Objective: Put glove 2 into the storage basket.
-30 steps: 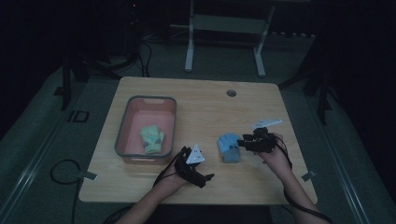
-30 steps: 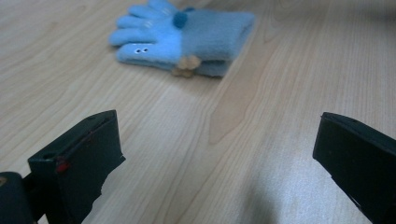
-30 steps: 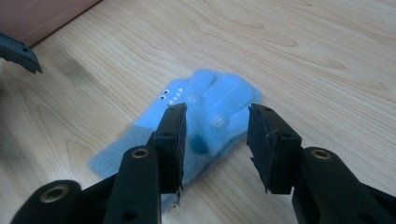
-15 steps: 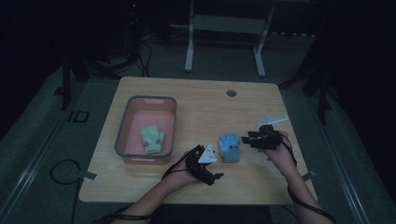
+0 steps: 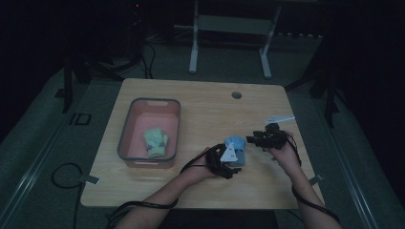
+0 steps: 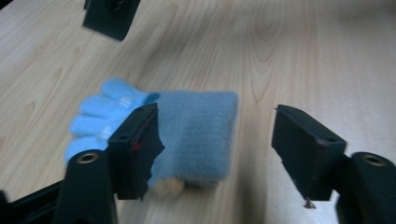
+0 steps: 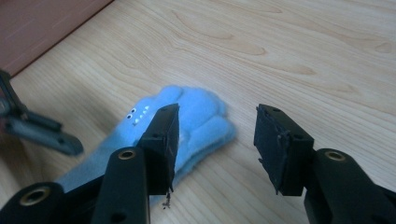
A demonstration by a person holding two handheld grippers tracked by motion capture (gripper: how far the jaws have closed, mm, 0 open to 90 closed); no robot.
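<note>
A light blue fleece glove [image 5: 235,149] is lying flat on the worktop [image 5: 210,105], well to the right of the pink tray [image 5: 128,128] and toward the near edge. Its fingers [image 7: 201,116] are lying together, small white marks showing on two of them, and its wide cuff [image 6: 201,135] is forming a squared, slightly raised end.

On the wooden table [image 6: 289,56] lies a light blue glove [image 6: 196,135], cuff toward the camera, fingers pointing away to the left. The left gripper [image 6: 217,149] has just been closing; the cuff sits between its jaws, against the left one, clear of the right. The other gripper [image 6: 111,16] shows at the top edge.
</note>
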